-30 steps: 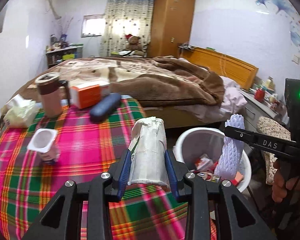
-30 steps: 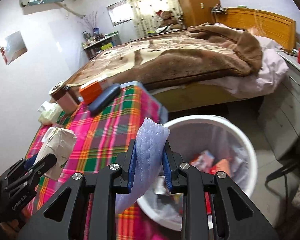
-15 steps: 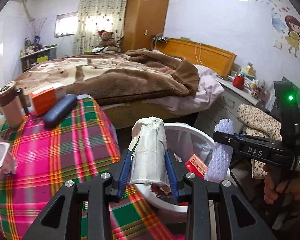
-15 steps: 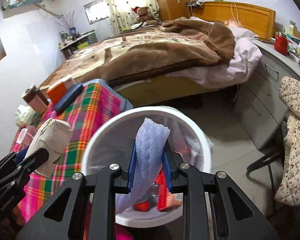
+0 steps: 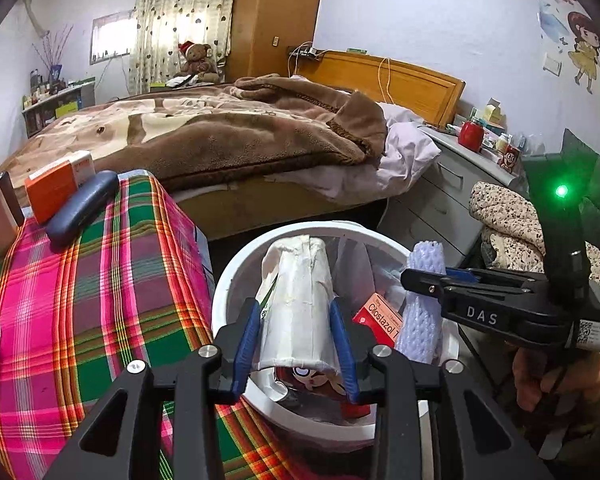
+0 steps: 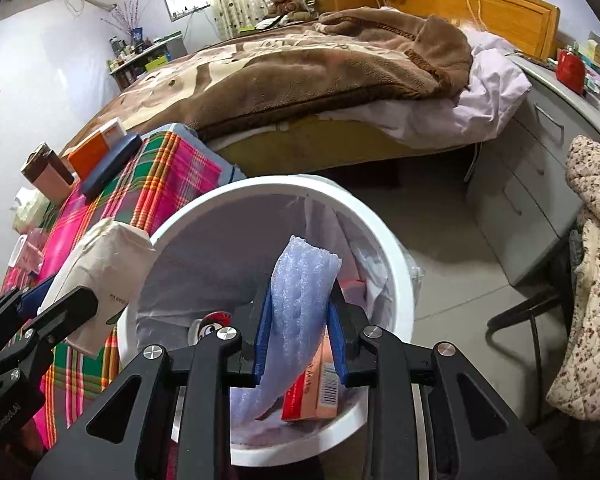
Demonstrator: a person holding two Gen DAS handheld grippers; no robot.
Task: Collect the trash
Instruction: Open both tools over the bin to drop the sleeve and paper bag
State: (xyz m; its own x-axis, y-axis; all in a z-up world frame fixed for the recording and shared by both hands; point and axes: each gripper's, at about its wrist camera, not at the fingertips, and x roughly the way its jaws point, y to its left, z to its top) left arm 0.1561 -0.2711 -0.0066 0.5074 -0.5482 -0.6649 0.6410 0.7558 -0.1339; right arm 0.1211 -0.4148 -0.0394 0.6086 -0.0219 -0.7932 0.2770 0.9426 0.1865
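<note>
Holding both pieces above the bin (image 5: 236, 280): left hand-held gripper (image 5: 298, 344) grasps the carton (image 5: 300, 300), right hand-held gripper (image 6: 300, 332) the foam (image 6: 300, 292), jaws just loosening. Next, release fully.

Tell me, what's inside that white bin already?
Inside the white bin there is a plastic liner, a red medicine box and a cartoon-printed wrapper. The held foam sleeve and paper carton hide the rest.

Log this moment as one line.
left gripper: holds paper bag, jaws just easing open | right gripper: holds foam sleeve, jaws just easing open | both over white bin | drop pending
</note>
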